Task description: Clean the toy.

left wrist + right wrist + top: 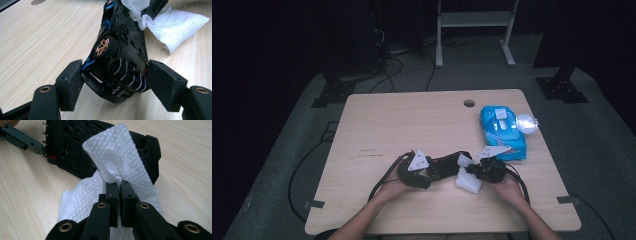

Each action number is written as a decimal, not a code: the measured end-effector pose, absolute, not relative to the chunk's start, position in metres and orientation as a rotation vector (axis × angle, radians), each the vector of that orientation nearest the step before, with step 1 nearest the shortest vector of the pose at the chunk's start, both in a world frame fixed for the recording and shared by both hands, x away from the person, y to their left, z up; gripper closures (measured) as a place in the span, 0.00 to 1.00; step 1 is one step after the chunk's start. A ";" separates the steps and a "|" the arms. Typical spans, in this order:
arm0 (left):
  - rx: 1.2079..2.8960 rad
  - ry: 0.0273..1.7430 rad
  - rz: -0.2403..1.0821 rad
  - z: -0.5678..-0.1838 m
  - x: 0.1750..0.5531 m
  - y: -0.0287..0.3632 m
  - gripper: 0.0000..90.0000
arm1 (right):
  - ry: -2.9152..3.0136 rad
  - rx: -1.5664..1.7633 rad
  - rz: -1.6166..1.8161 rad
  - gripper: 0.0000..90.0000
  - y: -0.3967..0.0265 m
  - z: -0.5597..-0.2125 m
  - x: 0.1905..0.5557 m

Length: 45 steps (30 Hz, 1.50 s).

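A black toy car (120, 57) with blue trim and a copper-coloured wheel rim lies between the pads of my left gripper (116, 80), which press on both of its sides. It is held just above the wooden table (412, 120), underside up. My right gripper (119, 187) is shut on a bunched white wipe (117, 152), which rests against the far end of the car (70, 147). In the high view the left gripper (439, 169) and right gripper (472, 170) meet near the table's front, with the car (452, 162) and wipe (468, 181) between them.
A blue pack of wipes (502, 131) lies at the right of the table, with a shiny round object (527, 122) beside it near the right edge. A cable hole (469, 103) sits at the back. Cables trail from both grippers toward the front edge.
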<state>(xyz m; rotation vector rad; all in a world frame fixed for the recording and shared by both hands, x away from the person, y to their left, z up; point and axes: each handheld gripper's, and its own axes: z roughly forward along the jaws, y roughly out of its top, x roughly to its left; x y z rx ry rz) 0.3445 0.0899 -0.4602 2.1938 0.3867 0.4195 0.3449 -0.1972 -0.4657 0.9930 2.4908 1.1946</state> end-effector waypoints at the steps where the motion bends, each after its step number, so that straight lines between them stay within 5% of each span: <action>1: 2.191 0.385 0.416 -0.460 0.344 0.090 0.33 | 2.492 0.994 1.197 0.95 -0.197 -0.466 0.345; 10: 2.171 0.373 0.359 -0.459 0.343 0.093 0.35 | 2.488 0.994 1.185 0.95 -0.197 -0.466 0.344; 15: 2.130 0.343 0.338 -0.457 0.341 0.095 0.50 | 2.500 0.999 1.173 0.95 -0.198 -0.469 0.342; 23: 2.118 0.358 0.274 -0.461 0.341 0.082 0.50 | 2.519 0.998 1.151 0.95 -0.195 -0.472 0.342; 36: 2.174 0.242 0.440 -0.458 0.332 0.067 0.54 | 2.516 1.021 1.219 0.95 -0.199 -0.469 0.343; 45: 2.181 0.195 0.459 -0.459 0.327 0.068 0.53 | 2.404 0.979 1.414 0.95 -0.210 -0.430 0.337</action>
